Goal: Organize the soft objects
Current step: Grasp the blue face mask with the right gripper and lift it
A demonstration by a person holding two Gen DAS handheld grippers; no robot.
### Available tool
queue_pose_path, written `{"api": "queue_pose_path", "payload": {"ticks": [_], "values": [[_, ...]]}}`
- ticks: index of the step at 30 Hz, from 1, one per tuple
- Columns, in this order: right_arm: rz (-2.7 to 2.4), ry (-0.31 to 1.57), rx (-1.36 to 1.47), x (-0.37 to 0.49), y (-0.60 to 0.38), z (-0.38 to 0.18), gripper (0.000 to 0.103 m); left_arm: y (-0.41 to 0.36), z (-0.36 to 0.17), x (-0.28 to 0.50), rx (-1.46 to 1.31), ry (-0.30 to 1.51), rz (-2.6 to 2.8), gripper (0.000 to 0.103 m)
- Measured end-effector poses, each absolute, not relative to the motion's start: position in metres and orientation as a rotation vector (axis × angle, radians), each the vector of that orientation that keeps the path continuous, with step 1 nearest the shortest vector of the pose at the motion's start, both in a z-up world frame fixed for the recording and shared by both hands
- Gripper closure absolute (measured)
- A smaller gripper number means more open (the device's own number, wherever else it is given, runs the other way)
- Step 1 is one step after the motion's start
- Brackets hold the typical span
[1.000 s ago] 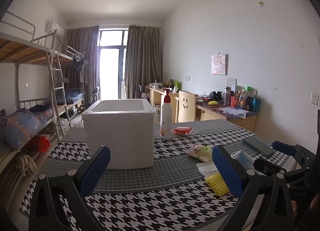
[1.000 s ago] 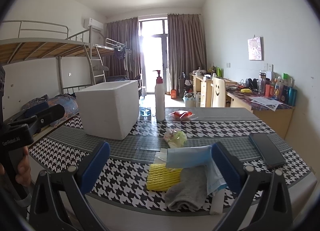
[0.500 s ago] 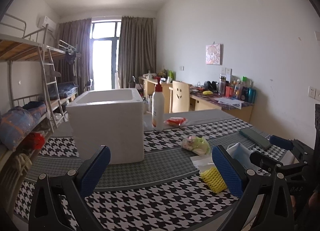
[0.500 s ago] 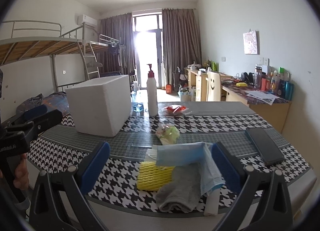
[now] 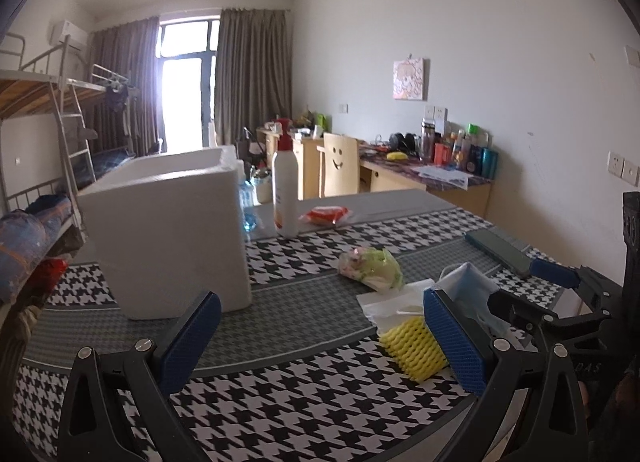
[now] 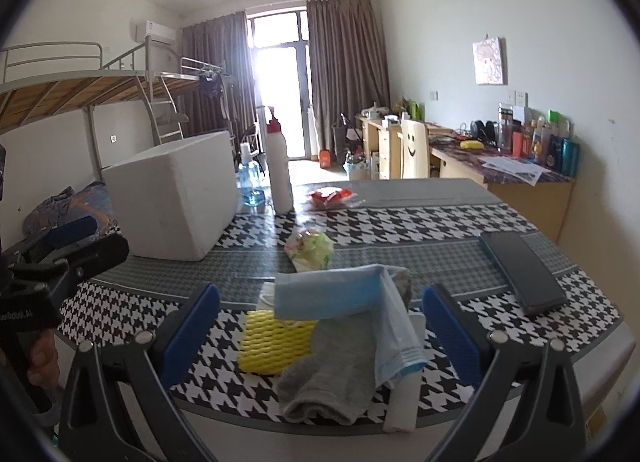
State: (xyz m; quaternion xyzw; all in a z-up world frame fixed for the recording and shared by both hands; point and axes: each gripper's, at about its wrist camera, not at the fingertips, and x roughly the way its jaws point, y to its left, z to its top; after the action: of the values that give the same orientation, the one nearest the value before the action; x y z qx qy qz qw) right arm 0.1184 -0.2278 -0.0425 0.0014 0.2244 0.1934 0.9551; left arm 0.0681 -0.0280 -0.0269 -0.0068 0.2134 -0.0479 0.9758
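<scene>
A pile of soft things lies near the table's front edge: a blue face mask [image 6: 340, 294], a grey sock [image 6: 332, 378], a yellow foam net [image 6: 272, 338] and white tissue. My right gripper [image 6: 320, 334] is open and empty, its blue pads on either side of the pile. A white foam box [image 5: 168, 229] stands open-topped at the left. My left gripper [image 5: 320, 342] is open and empty above the cloth, between the box and the yellow foam net [image 5: 412, 346]. A crumpled green-and-white bag [image 5: 372, 266] lies mid-table.
A white pump bottle [image 5: 285, 189] and a red packet [image 5: 326, 215] stand behind the box. A black phone [image 6: 520, 270] lies at the right. The table has a houndstooth cloth [image 5: 280, 402]. Bunk beds are left, desks right.
Both grippers have moved closer to the table. The left view has swung so the box sits further left. The right gripper has come nearer the soft pile. Jaws stay open.
</scene>
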Motion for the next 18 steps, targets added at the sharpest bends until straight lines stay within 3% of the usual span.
{"api": "queue_pose_path", "payload": {"ticks": [18], "values": [[0.353,0.54,-0.013,0.141,-0.238,-0.059,0.001,-0.048,-0.051,0.099,-0.005,0.547,-0.174,0.001]]}}
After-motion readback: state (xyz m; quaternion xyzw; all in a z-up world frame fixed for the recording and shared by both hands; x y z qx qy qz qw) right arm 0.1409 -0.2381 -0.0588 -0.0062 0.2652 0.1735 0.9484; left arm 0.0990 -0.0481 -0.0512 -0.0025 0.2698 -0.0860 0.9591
